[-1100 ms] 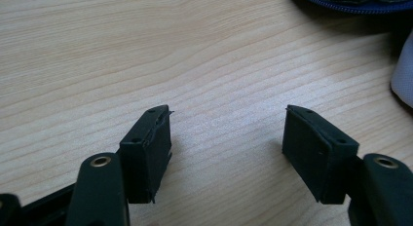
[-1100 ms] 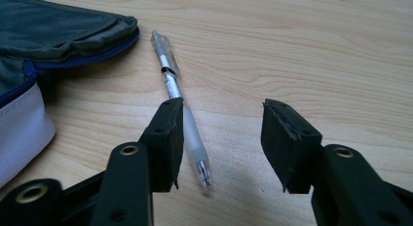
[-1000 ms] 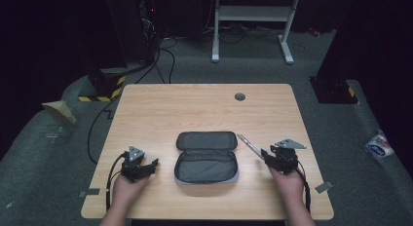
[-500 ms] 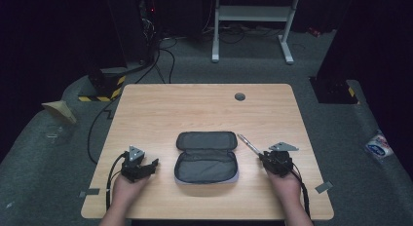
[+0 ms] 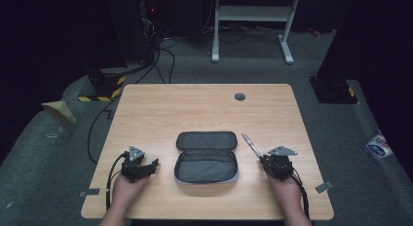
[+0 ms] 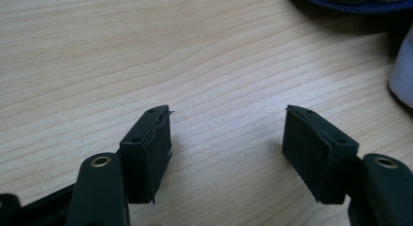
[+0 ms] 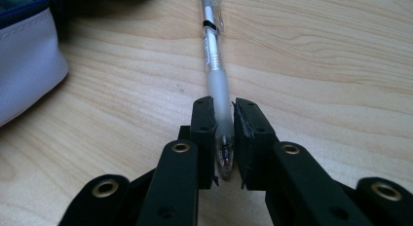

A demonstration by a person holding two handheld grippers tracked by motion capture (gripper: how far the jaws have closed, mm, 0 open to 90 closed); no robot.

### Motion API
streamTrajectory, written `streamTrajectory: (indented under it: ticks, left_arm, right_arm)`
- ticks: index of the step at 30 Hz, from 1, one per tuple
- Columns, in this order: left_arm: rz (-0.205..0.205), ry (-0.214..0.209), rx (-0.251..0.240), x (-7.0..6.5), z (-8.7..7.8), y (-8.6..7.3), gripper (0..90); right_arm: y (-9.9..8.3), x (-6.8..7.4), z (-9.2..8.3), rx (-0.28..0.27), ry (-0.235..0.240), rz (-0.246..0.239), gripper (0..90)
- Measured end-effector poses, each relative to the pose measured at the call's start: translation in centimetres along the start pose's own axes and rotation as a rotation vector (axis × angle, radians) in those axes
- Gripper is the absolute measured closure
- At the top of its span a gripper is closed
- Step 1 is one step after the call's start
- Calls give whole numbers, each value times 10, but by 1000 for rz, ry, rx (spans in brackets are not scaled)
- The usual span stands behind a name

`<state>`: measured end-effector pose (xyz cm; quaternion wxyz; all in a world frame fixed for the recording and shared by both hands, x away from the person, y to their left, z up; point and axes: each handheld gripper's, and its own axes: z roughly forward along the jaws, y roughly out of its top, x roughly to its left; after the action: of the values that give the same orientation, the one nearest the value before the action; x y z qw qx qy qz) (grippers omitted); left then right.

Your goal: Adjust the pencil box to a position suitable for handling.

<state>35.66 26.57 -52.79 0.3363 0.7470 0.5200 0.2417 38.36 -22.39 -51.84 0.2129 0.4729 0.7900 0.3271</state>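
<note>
The room is dark, with a grey carpet floor and one light wooden table [image 5: 204,104] in the middle. Behind the table stands one white metal frame [image 5: 253,21], and black cables [image 5: 160,60] lie on the floor. One small round hole [image 5: 239,96] sits near the far edge of the table.

On the table there is one pencil case [image 5: 206,157]. It is dark grey and lies open, with its lid flipped back. It rests in the middle, between the two hands.

There is one pen [image 5: 251,146]. It is silver and clear, and it lies just to the right of the pencil case, near but not touching it. Its far end points away from the person.

There are two grippers, one in each hand. The right gripper [image 7: 224,133] has just been closing its jaws, and now they squeeze the near end of the pen from both sides. In the right gripper view the pen's soft clear grip sits tight between the two black pads [image 7: 203,119].

The left gripper [image 6: 226,138] rests on the table to the left of the pencil case. Its jaws stand wide apart, with bare wood between them.
</note>
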Motion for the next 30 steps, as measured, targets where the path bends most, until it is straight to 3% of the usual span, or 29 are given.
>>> streamTrajectory:
  ticks: [7,17,24,30]
  left_arm:
    - [0,-3,0,0,0,0,347]
    - [2,-8,0,0,0,0,347]
    - [5,-10,0,0,0,0,347]
    - [5,-10,0,0,0,0,347]
  right_arm:
    - [-9,5,-12,8,-9,-18,786]
    - [-30,4,-41,7,-16,11,786]
    - [-41,2,-46,24,-21,30,778]
    - [-40,4,-46,8,-1,30,665]
